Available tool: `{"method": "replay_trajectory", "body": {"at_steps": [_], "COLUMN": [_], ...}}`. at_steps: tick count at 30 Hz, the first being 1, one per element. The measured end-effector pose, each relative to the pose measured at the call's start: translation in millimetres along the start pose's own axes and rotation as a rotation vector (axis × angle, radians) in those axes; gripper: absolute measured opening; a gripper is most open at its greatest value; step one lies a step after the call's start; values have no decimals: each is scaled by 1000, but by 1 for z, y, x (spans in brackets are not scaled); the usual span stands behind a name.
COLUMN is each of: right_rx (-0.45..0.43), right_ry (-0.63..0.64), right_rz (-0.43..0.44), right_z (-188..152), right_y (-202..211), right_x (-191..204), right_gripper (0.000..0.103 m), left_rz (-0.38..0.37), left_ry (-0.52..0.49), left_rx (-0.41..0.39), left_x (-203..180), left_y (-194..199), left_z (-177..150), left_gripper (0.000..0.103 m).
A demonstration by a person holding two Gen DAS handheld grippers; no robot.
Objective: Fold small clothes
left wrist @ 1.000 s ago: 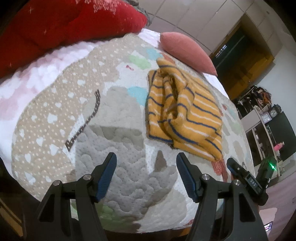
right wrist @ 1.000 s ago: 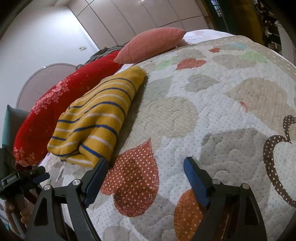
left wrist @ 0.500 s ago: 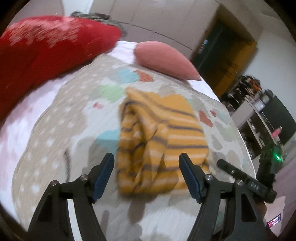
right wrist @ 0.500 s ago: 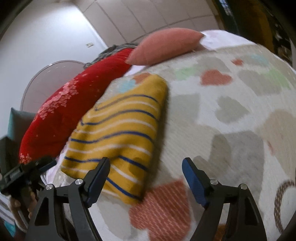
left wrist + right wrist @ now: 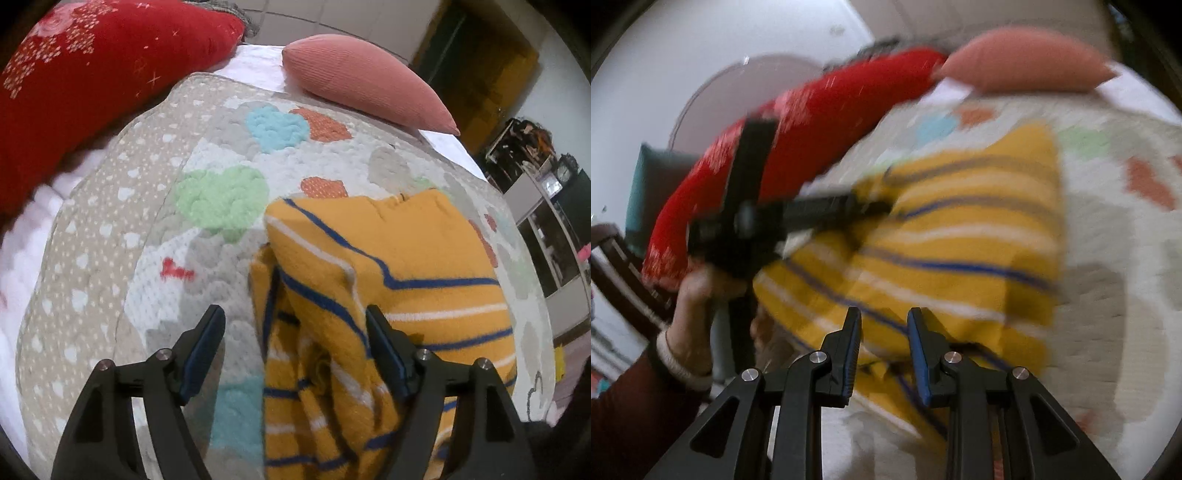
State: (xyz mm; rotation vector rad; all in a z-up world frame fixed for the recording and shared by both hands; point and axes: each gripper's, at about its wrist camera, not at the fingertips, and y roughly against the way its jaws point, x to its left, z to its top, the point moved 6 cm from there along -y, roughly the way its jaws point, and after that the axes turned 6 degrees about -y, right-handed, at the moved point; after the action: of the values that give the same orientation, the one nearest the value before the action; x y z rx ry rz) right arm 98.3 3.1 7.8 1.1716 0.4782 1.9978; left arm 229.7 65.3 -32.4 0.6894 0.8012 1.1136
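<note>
While the striped garment lies on the quilt, left fingers spread wide, right fingers narrowing.

Open quilted bed surface lies left of the striped yellow garment and beyond it, giving free passage toward the far edge. The red bolster blocks the left side of the bed, and the pink cushion closes off the far end. Seen from the right wrist, the left tongs and the hand holding them occupy the garment's left side, and bare quilt remains to its right.
</note>
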Motion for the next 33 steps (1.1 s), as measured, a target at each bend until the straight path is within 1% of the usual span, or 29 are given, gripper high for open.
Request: {"method": "replay_trajectory", "body": {"at_steps": [2, 4, 6, 8, 11, 13, 15, 18, 21, 24, 26, 27, 28, 29, 30, 31, 32, 33], "right_rx": [22, 20, 23, 22, 10, -13, -61, -136, -166, -182, -173, -145, -99, -47, -18, -14, -17, -7], "right_ry": [-9, -24, 25, 89, 151, 166, 176, 174, 157, 154, 144, 137, 135, 144, 167, 214, 259, 305], "right_rz": [-1, 22, 17, -5, -14, -3, -14, -51, -100, -164, -194, -205, -195, -190, -186, -202, -222, -230], "right_z": [0, 0, -4, -10, -18, -20, -15, 3, 26, 58, 69, 76, 79, 78, 76, 72, 70, 66], "right_y": [-21, -28, -29, -25, -14, -4, 12, 33, 34, 12, -2, -21, -40, -61, -76, -86, -90, -94], "right_x": [2, 6, 18, 27, 38, 43, 46, 45, 40, 36, 34, 33, 37, 41, 47, 58, 67, 78], "right_gripper": [30, 30, 31, 31, 33, 34, 34, 34, 34, 34, 34, 34, 34, 35, 35, 42, 46, 53], "left_rz": [16, 17, -26, -53, -30, -6, 2, 33, 62, 65, 72, 82, 97, 109, 122, 140, 158, 170], "left_ry": [-8, 2, 42, 75, 79, 74, 73, 81, 97, 123, 137, 141, 142, 139, 137, 137, 136, 134], "left_rx": [2, -8, -15, -25, -62, -90, -113, -142, -167, -207, -237, -249, -266, -278, -291, -305, -323, -338], "left_x": [2, 7, 15, 21, 21, 20, 21, 26, 31, 34, 36, 37, 39, 40, 41, 43, 45, 45], "left_y": [-2, -1, 2, 11, 36, 56, 75, 102, 126, 146, 158, 163, 170, 176, 181, 186, 193, 197], "left_z": [2, 1, -1, -3, -10, -18, -28, -54, -84, -111, -124, -129, -134, -139, -140, -143, -144, -145], "left_gripper": [83, 87, 88, 88, 88, 88, 88, 88, 88, 88, 88, 88, 88, 89, 89, 90, 91, 92]}}
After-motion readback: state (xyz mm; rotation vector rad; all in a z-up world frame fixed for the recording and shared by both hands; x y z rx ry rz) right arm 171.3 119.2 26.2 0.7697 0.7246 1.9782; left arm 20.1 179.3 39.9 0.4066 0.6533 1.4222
